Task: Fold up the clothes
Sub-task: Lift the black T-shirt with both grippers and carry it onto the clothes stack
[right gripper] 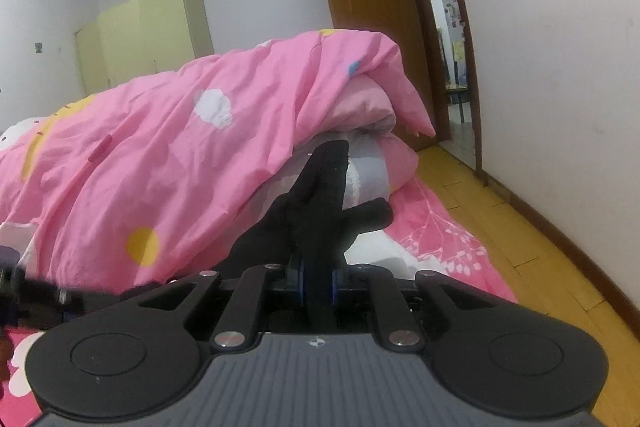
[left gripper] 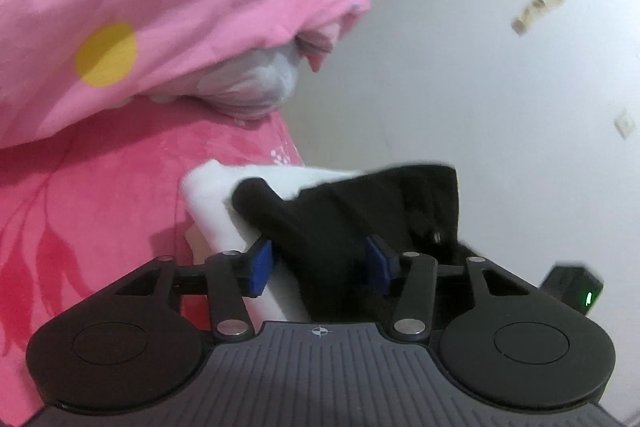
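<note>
I hold a black garment (right gripper: 320,219) in both tongs, lifted off the bed (right gripper: 432,223). The right tongs (right gripper: 318,281) are pressed together on a bunched edge of it; cloth stands up past the blue pads (right gripper: 298,281) in a loose peak, with one flap sticking out to the right. The left tongs (left gripper: 320,263) sit wider, with a thick bunch of the same black cloth filling the gap between their pads (left gripper: 260,267); I judge them to be gripping it, though the picture is blurred there. A small metal stud or button shows on the cloth near the left tongs.

In the left view a white slab-like thing (left gripper: 216,195) lies under and behind the cloth, at the edge of the bed; I cannot tell what it is.

A pink quilt (right gripper: 180,155) is heaped on the bed behind the garment, and the wall (left gripper: 480,87) and wooden floor (right gripper: 520,227) lie to the right.

Progress: the garment is crumpled and in the air, not lying flat or squared. No neat fold shows in either view. I see no finished stack. I judge the fold itself unfinished; this fits either a piece being spread or one being doubled over mid-fold.
</note>
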`<state>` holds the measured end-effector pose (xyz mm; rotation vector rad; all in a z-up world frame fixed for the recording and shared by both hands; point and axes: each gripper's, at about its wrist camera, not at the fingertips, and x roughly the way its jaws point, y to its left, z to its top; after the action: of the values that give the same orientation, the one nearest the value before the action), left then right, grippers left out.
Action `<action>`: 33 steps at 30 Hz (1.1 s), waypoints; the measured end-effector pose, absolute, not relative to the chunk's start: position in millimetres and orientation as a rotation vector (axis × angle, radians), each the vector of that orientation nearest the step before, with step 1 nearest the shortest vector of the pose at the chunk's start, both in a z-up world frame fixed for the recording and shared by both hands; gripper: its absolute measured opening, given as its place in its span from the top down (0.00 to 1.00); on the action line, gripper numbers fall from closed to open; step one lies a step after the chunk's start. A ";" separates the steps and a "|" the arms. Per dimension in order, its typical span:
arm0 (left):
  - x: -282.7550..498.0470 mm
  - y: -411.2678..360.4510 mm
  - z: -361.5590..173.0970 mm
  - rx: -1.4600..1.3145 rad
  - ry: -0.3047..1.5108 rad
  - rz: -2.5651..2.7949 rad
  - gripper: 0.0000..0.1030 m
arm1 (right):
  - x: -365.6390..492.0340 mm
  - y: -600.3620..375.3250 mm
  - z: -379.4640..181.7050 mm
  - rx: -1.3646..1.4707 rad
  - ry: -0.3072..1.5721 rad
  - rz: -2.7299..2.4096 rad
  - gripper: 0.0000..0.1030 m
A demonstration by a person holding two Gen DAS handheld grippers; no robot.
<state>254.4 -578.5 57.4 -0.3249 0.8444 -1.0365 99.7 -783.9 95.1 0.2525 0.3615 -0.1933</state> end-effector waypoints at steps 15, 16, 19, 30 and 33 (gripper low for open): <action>284.6 -569.9 59.5 -0.474 0.785 -0.948 0.96 | 95.5 -781.8 117.2 0.197 0.321 -0.189 0.89; 285.7 -568.3 61.0 -0.492 0.771 -0.944 0.96 | 96.5 -782.5 123.7 0.189 0.311 -0.183 0.89; 291.5 -571.8 56.4 -0.494 0.755 -0.909 0.96 | 110.3 -783.9 134.3 0.138 0.323 -0.193 0.89; 296.7 -572.4 40.8 -0.409 0.754 -0.776 0.68 | 115.9 -814.5 117.6 0.206 0.443 -0.430 0.32; 289.3 -564.1 55.4 -0.392 0.701 -0.759 0.67 | 85.2 -825.9 129.3 0.268 0.377 -0.480 0.38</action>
<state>289.3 -564.1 55.4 -0.3918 0.7008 -0.7593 85.2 -825.9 129.3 0.2684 0.3773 -0.4796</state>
